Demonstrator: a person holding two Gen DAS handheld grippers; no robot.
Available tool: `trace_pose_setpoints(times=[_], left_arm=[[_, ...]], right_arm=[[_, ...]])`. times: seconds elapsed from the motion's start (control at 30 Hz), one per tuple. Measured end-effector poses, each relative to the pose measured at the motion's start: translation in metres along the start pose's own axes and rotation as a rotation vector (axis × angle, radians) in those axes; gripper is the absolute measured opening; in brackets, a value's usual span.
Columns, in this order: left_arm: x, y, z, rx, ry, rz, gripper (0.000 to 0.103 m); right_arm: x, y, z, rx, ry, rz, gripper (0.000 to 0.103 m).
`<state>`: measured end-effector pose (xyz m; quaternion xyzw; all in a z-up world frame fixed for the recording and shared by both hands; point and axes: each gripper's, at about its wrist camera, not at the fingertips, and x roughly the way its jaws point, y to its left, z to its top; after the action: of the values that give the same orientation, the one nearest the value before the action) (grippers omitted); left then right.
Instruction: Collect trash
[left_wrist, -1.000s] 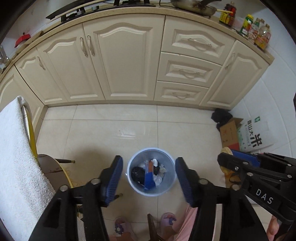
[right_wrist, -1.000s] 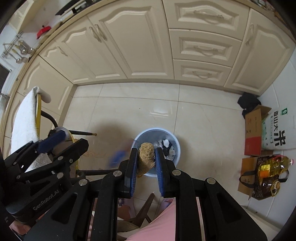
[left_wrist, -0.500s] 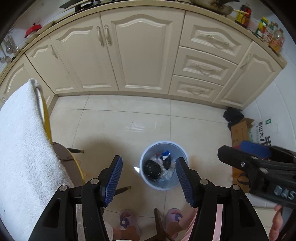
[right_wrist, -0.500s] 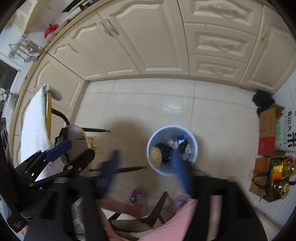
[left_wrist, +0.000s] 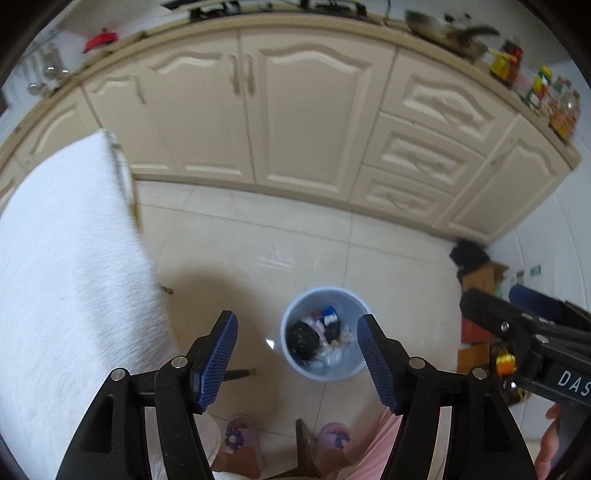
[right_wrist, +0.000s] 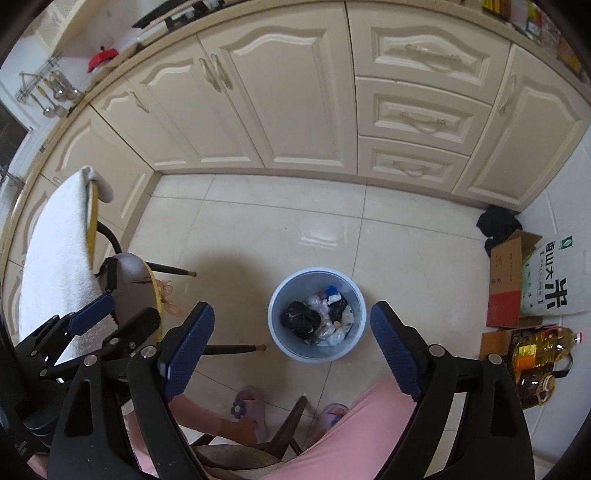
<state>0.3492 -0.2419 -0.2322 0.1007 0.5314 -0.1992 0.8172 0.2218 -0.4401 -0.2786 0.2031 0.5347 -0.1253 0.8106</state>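
A pale blue trash bin (right_wrist: 314, 354) stands on the tiled floor, holding a black lump (right_wrist: 299, 319) and crumpled white and blue scraps. My right gripper (right_wrist: 292, 306) hangs above it with its jaws opening wide and nothing between them. In the left wrist view the bin (left_wrist: 332, 373) with the black lump (left_wrist: 303, 338) shows between the blue pads of my left gripper (left_wrist: 295, 315). Its jaws are opening too and hold nothing. The right gripper (left_wrist: 495, 299) juts in at that view's right edge. The left gripper (right_wrist: 129, 308) sits low at the left of the right wrist view.
A chair draped with a white towel (right_wrist: 55, 258) stands left of the bin. Cream cabinets (right_wrist: 295, 92) line the far wall. A cardboard box (right_wrist: 506, 280), a rice bag (right_wrist: 554, 280) and an oil bottle (right_wrist: 543, 347) crowd the right. The person's slippered feet (right_wrist: 247, 402) are near the bin.
My right gripper opened and let go of a brown lump, which dropped into the bin. My left gripper drifted toward the towel-covered chair and its jaws spread a little wider.
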Motion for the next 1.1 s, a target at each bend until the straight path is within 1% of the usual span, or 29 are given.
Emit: trace_pose_setpoints(times=[0.07,0.2,0.27,0.33,0.4,0.47,0.57,0.67,0.83,1.0,1.1], left_arm=[[-0.016,0.001,-0.009,-0.017,-0.043,0.026,0.071],[-0.054,0.007,-0.03,-0.072,-0.113,0.027,0.074],[-0.073,0.01,-0.043,-0.09,-0.149,0.038,0.079],[-0.095,0.014,-0.055,-0.117,-0.191,0.051,0.081],[-0.116,0.019,-0.067,-0.138,-0.23,0.065,0.084],[-0.138,0.026,-0.081,-0.154,-0.271,0.094,0.09],[-0.171,0.027,-0.106,-0.182,-0.34,0.145,0.096],[-0.199,0.025,-0.132,-0.208,-0.395,0.198,0.101],[-0.241,0.017,-0.176,-0.269,-0.46,0.246,0.102],[-0.274,-0.002,-0.227,-0.303,-0.512,0.299,0.102],[-0.291,-0.014,-0.248,-0.319,-0.542,0.322,0.102]], right_arm=[[-0.009,0.003,-0.005,-0.002,-0.029,0.002,0.09],[-0.033,0.015,-0.015,-0.031,-0.101,0.002,0.095],[-0.048,0.022,-0.019,-0.05,-0.15,-0.004,0.098],[-0.063,0.031,-0.023,-0.074,-0.202,-0.007,0.101],[-0.078,0.039,-0.029,-0.103,-0.249,0.005,0.102],[-0.092,0.049,-0.033,-0.133,-0.289,0.026,0.103],[-0.11,0.061,-0.04,-0.176,-0.342,0.02,0.103],[-0.125,0.073,-0.046,-0.217,-0.386,0.032,0.103],[-0.147,0.087,-0.059,-0.271,-0.425,0.072,0.103],[-0.169,0.099,-0.073,-0.319,-0.476,0.074,0.103],[-0.185,0.104,-0.082,-0.343,-0.506,0.106,0.103]])
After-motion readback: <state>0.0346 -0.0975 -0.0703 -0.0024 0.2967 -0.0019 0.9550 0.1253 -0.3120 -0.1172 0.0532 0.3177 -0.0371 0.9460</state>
